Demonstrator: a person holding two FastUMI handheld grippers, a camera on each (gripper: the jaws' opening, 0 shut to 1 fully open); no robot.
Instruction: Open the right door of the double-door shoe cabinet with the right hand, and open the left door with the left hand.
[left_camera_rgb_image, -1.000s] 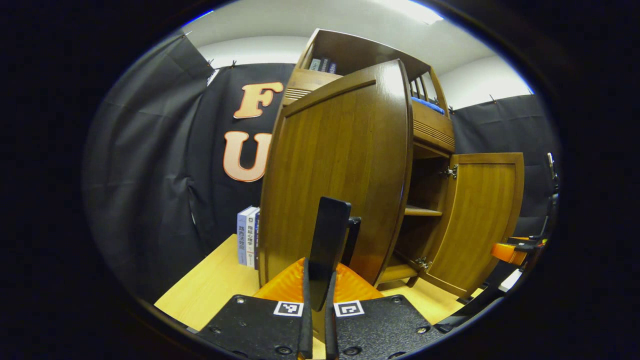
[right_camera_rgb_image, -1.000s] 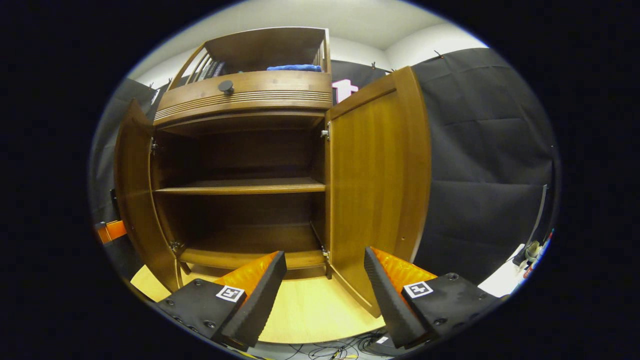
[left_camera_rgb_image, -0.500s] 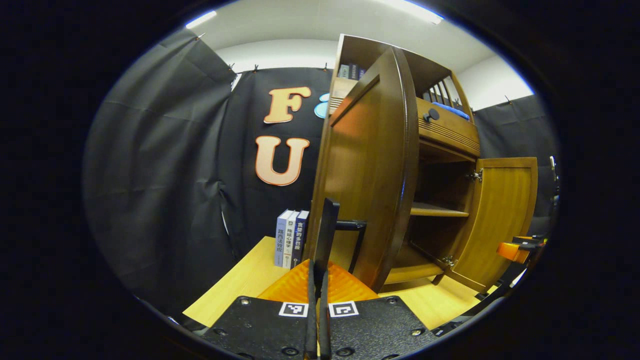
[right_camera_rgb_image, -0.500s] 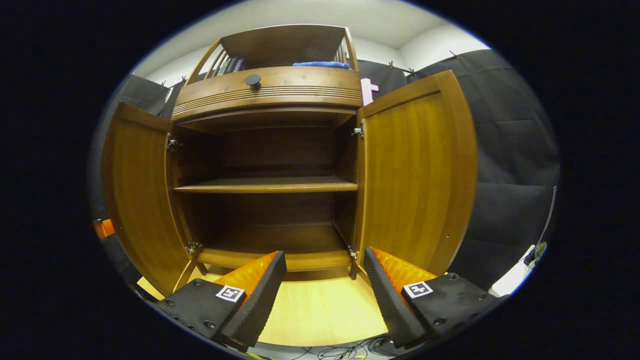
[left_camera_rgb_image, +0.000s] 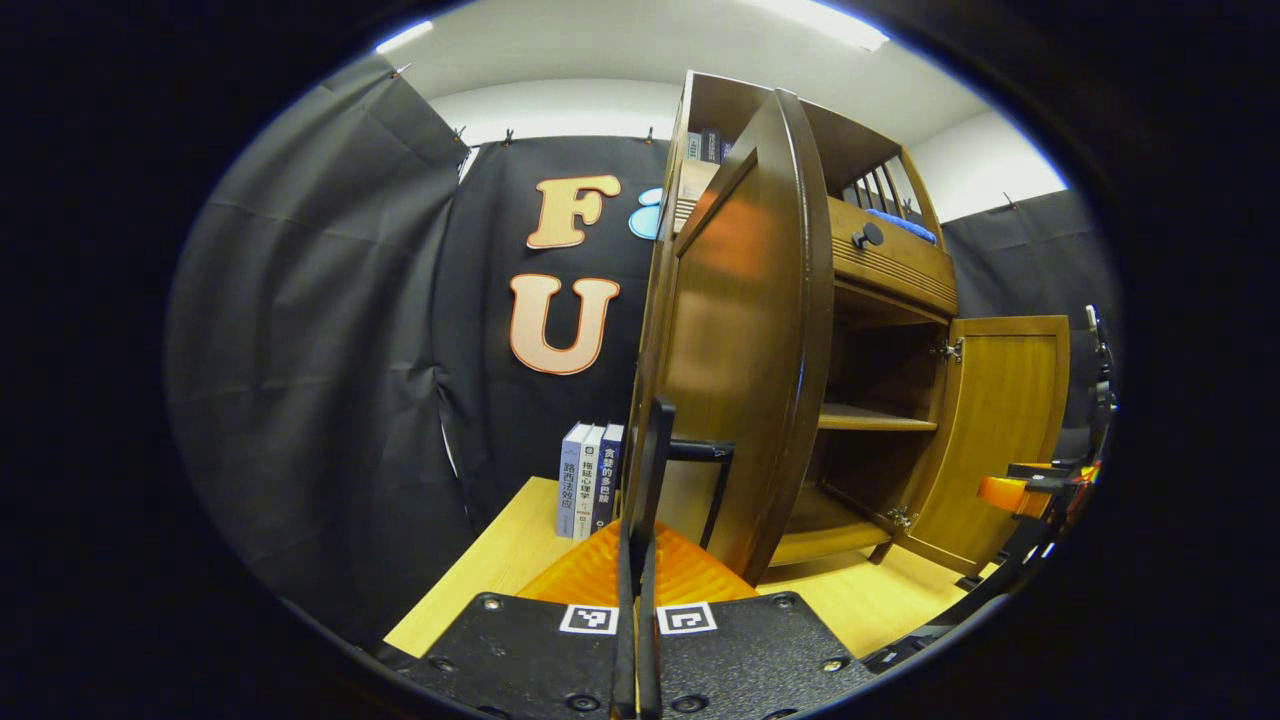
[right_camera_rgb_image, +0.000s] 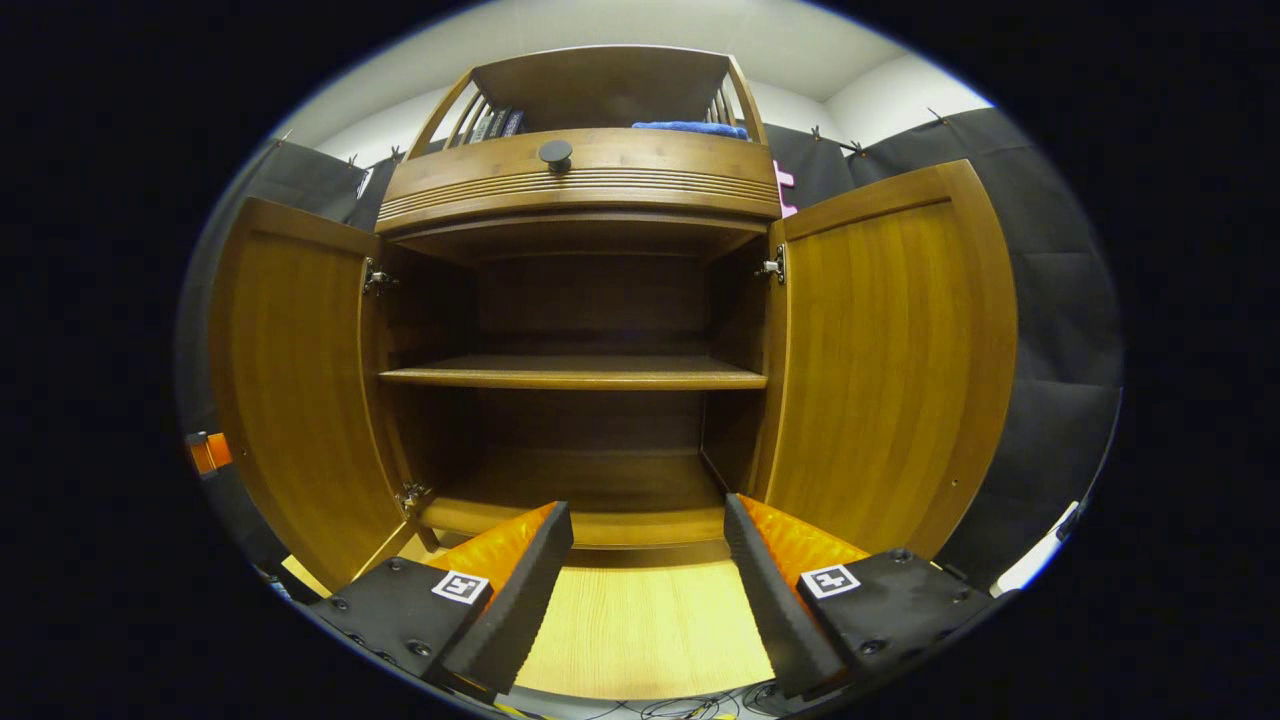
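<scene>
Brown wooden shoe cabinet (right_camera_rgb_image: 580, 190) stands on a light table (right_camera_rgb_image: 640, 630), both doors swung wide. Left door (left_camera_rgb_image: 745, 340) and right door (right_camera_rgb_image: 890, 350) show glossy grain; one shelf (right_camera_rgb_image: 575, 372) inside. Left gripper (left_camera_rgb_image: 655, 440) is clenched on the left door's dark handle (left_camera_rgb_image: 700, 452). Right gripper (right_camera_rgb_image: 648, 545) is released, fingers apart before the cabinet.

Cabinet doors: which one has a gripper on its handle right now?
The left door: the left gripper is shut on its handle. The right door stands open, untouched.
</scene>
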